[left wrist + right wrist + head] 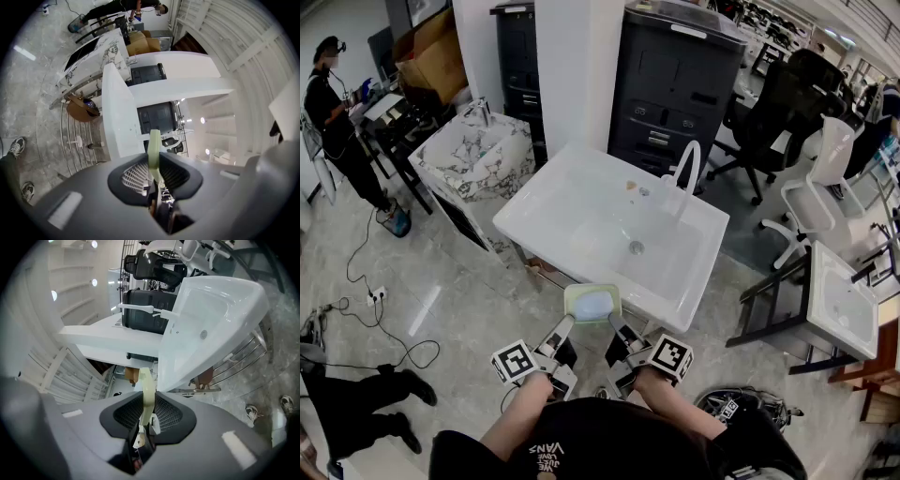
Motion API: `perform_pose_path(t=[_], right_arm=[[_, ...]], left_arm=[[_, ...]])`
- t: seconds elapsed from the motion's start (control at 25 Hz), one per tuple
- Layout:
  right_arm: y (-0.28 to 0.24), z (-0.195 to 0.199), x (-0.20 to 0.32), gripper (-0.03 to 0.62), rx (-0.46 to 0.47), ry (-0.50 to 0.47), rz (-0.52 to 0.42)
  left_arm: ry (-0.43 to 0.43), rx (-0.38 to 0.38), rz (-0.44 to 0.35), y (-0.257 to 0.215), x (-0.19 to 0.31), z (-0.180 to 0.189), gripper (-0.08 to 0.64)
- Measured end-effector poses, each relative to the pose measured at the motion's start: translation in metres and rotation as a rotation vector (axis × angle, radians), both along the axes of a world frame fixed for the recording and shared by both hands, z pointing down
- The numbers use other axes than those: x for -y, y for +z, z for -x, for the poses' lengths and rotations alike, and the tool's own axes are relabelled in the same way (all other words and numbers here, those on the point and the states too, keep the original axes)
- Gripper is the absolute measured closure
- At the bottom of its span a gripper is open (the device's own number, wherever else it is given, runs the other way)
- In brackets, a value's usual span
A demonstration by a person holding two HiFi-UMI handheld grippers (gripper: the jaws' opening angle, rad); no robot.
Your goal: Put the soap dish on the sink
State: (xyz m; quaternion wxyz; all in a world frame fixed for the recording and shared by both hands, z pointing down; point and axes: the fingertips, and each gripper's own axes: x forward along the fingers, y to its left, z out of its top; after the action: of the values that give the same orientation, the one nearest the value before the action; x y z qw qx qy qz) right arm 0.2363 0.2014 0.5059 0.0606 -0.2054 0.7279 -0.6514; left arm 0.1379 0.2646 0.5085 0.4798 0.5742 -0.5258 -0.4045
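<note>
In the head view a pale green soap dish (592,303) with a light blue inside hangs just above the near rim of the white sink (581,202). My left gripper (570,322) is shut on the dish's left edge and my right gripper (614,323) on its right edge. In the left gripper view the dish (154,150) shows edge-on, pinched between the jaws of the left gripper (154,180), with the sink (117,117) ahead. In the right gripper view the dish's rim (147,392) is clamped the same way in the right gripper (146,416), beside the sink (211,319).
A white faucet (686,169) rises at the sink's far right. A marbled sink (478,155) stands to the left and a dark cabinet (675,84) behind. Office chairs (787,103) and another white basin (844,305) are at the right. A person (337,122) stands far left; cables (384,319) lie on the floor.
</note>
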Motion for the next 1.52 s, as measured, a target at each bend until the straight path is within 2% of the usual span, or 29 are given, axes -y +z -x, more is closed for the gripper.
perform_pose_path(t=[0.12,0.28,0.4,0.56,0.8,0.92,1.04,1.24,1.52], right_arm=[[-0.003,0.004,0.003,0.515,0.038,0.003,-0.020],[-0.004,0.010,0.009,0.515,0.015,0.025,-0.034],[-0.002,0.020,0.015,0.515,-0.003,0.042,-0.035],[0.001,0.040,0.023,0.515,-0.026,0.075,-0.026],[0.001,0.082,0.034,0.515,-0.004,0.140,-0.029],[0.000,0.100,0.039,0.515,-0.003,0.180,-0.038],[0.001,0.114,0.045,0.515,-0.013,0.201,-0.039],[0.008,0.127,0.059,0.515,-0.047,0.225,-0.016],[0.009,0.148,0.095,0.515,-0.022,0.212,-0.005]], left_arm=[[0.008,-0.007,0.002,0.003,0.001,0.000,0.436],[0.014,-0.014,0.015,0.004,0.008,0.010,0.436],[0.030,-0.023,-0.006,0.003,0.017,0.020,0.436],[0.056,-0.023,0.020,0.008,0.026,0.045,0.436],[0.138,-0.006,-0.008,0.004,0.046,0.089,0.436],[0.180,0.020,-0.005,0.003,0.055,0.111,0.436],[0.205,0.009,0.005,0.004,0.062,0.126,0.436],[0.228,0.014,-0.031,0.004,0.083,0.142,0.436],[0.224,0.001,0.003,0.011,0.116,0.159,0.436]])
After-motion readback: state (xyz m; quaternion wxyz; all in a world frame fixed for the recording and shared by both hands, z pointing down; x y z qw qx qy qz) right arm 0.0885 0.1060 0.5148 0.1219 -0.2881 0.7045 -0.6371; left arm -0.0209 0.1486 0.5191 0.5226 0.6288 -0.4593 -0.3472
